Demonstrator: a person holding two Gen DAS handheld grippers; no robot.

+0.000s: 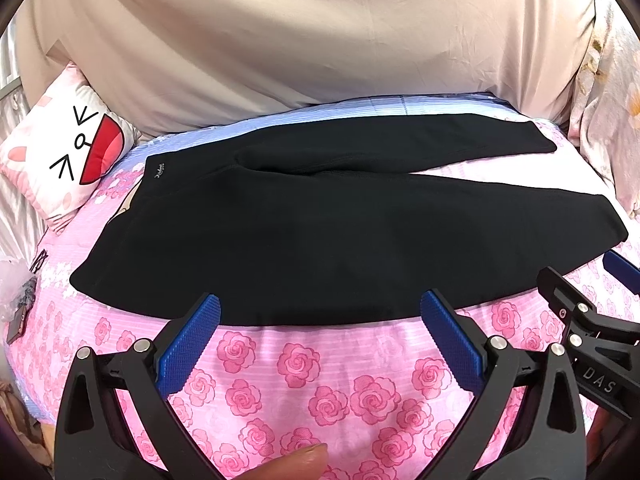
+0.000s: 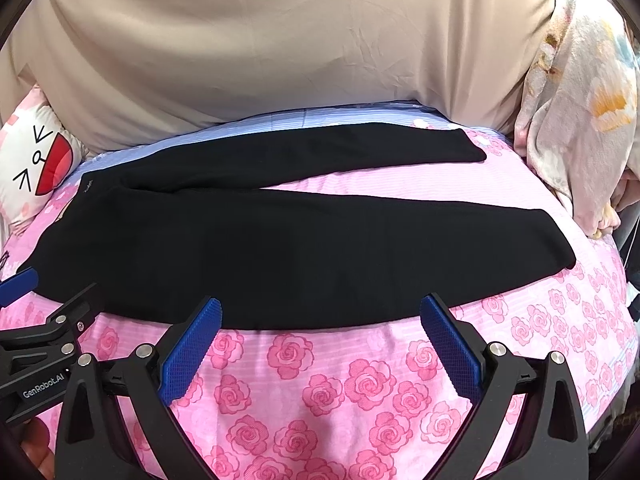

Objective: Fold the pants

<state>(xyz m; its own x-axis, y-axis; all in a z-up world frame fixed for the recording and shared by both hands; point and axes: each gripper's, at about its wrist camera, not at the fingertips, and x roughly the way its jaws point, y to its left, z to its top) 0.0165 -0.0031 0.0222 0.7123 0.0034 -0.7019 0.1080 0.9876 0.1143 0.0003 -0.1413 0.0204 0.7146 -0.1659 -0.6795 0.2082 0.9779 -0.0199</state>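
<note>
Pants [image 1: 320, 236] soft, light, likely limp when lifted; best pinched along near hem at 6 o'clock; left gripper [image 1: 320, 316] and right gripper [image 2: 320, 316] both gaping, empty.

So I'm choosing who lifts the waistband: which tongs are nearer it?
Left. The left tongs sit toward the waistband end; the right tongs sit further toward the leg cuffs.

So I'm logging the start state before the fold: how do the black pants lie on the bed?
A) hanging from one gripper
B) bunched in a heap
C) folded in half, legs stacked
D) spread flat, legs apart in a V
D: the black pants lie flat on the rose-print sheet, with pink sheet showing between the two legs; both grippers are open.
</note>
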